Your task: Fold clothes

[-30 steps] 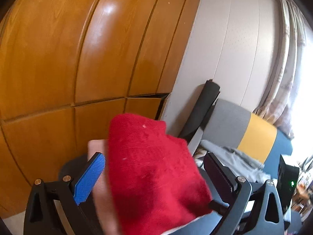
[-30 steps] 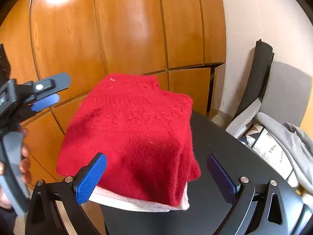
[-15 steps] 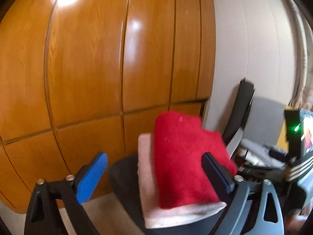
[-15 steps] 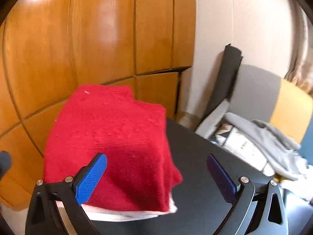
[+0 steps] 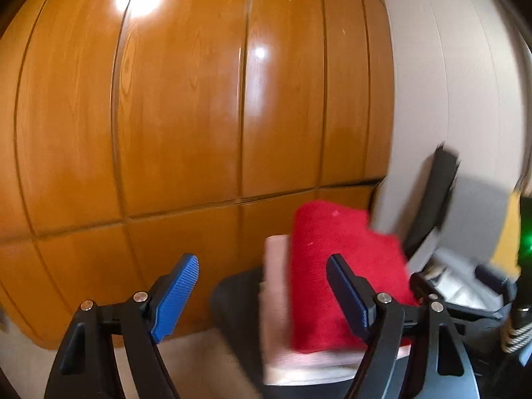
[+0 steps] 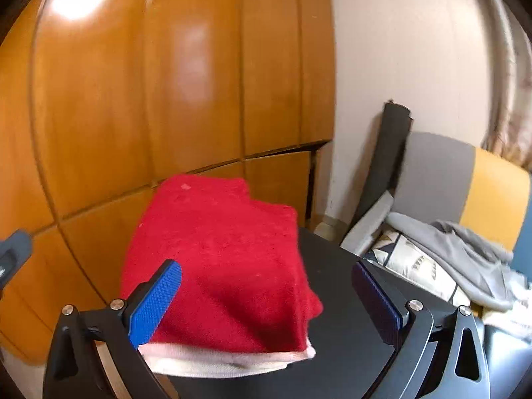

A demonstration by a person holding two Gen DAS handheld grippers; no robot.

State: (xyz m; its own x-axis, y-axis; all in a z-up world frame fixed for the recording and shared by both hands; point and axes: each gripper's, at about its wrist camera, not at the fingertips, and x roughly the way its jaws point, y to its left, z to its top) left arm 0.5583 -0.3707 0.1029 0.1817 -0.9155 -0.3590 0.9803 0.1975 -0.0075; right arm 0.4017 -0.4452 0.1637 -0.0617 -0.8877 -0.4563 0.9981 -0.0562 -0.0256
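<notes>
A folded red sweater (image 6: 222, 259) lies on top of a folded pale pink garment (image 6: 226, 360) on a black round seat (image 6: 342, 342). My right gripper (image 6: 266, 292) is open and empty, just in front of the stack. In the left wrist view the same red sweater (image 5: 335, 272) and the pink garment (image 5: 277, 306) stand to the right of centre, blurred. My left gripper (image 5: 262, 289) is open and empty, back from the stack and to its left.
A glossy wooden wardrobe (image 6: 166, 83) fills the background. A grey and yellow chair (image 6: 465, 179) with a grey garment (image 6: 465, 256) and a patterned cushion (image 6: 409, 259) stands at the right. A black roll (image 6: 389, 153) leans on the white wall.
My left gripper has pulled back and swung left, away from the stack, so the red sweater now looks smaller and further right. My right gripper has backed off slightly. Both stay open.
</notes>
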